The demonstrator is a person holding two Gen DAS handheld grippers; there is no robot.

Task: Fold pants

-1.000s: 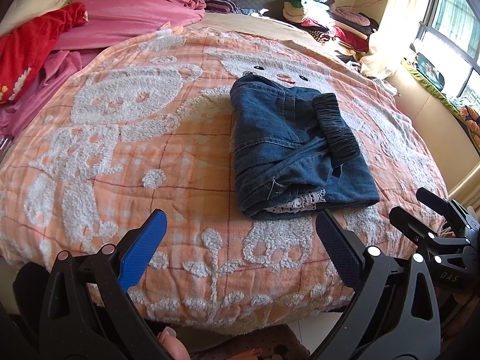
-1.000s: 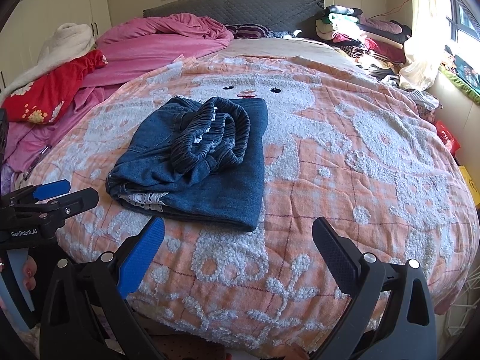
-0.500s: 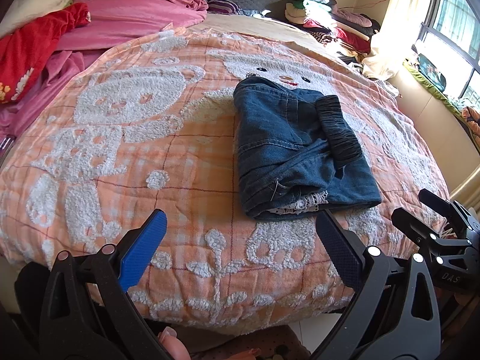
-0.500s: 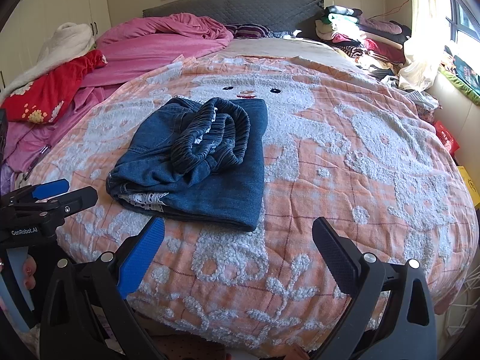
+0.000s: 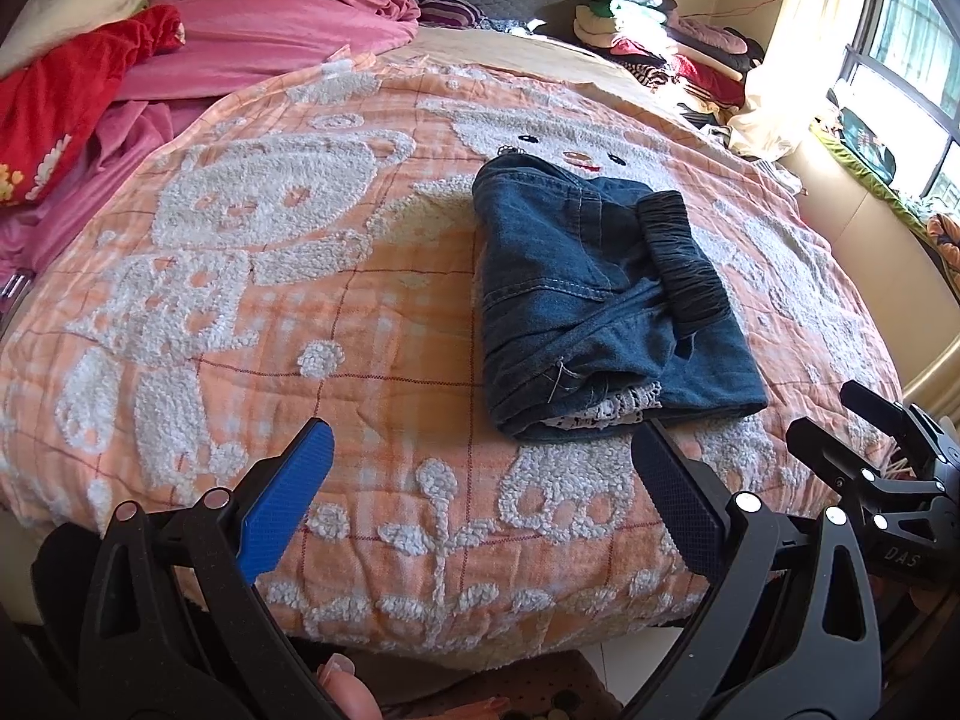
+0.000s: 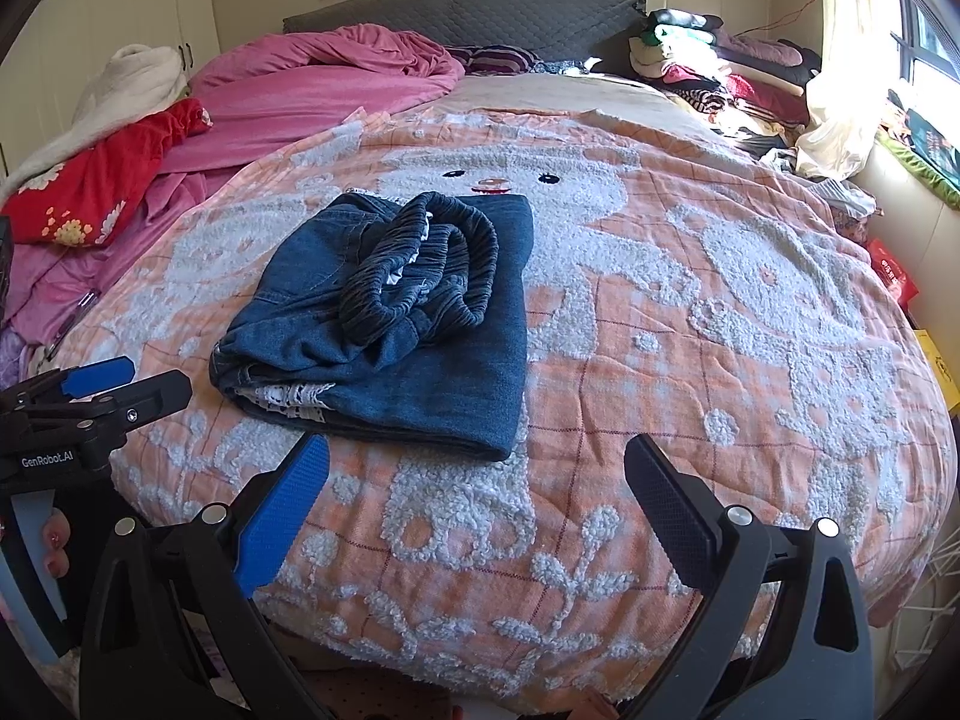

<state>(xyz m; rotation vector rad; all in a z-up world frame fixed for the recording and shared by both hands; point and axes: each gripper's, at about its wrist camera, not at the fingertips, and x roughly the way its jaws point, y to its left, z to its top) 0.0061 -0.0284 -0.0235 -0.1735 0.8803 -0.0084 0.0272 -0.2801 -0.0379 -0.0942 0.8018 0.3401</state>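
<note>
Currently: pants (image 6: 384,324) folded on bed (image 6: 690,312), waistband bunched.
Fingers: left gripper (image 5: 480,498), right gripper (image 6: 477,501) both spread, empty.
Advice: flatten waistband, square edges.

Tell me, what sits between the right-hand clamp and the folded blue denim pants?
Nothing but bare orange bear-patterned blanket; the right wrist view shows it between the open right gripper and the folded blue denim pants.

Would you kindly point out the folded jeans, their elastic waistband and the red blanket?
jeans (image 6: 456,378): right wrist view, flat lower denim layer.
waistband (image 5: 684,264): left wrist view, gathered dark band.
red blanket (image 6: 102,192): right wrist view, middle of the bundle.
</note>
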